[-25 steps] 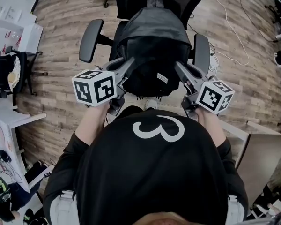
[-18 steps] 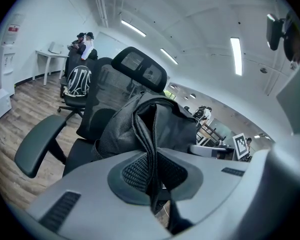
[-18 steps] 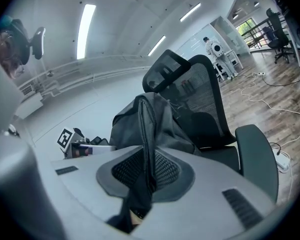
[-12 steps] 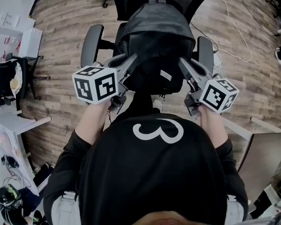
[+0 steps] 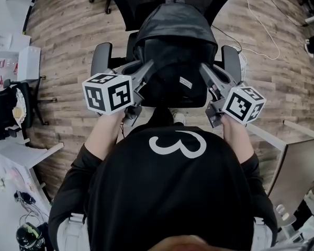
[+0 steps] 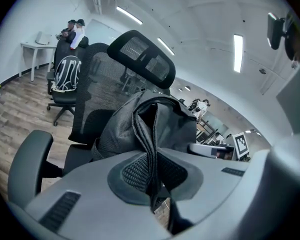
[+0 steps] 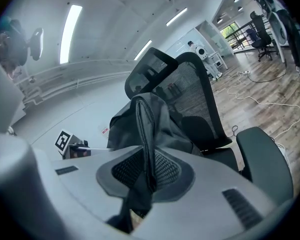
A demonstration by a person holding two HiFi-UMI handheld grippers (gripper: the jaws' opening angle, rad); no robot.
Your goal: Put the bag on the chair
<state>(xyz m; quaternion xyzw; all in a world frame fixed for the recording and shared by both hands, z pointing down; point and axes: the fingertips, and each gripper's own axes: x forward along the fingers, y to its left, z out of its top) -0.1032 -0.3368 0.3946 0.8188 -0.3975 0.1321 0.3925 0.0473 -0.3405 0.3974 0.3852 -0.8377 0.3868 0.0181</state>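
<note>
Firmly, left claw (image 5: 148, 68) and right claw (image 5: 203, 69) each pinch bag (image 5: 175, 38) fabric over chair (image 5: 101, 59).

The dark grey bag (image 5: 174, 51), a backpack with a small white label, is upright between the armrests of the black mesh office chair (image 5: 101, 59), above its seat, in front of the backrest

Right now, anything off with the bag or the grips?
Nothing stands out. The left gripper and right gripper each pinch a fold of the bag, held upright between the armrests of the chair.
</note>
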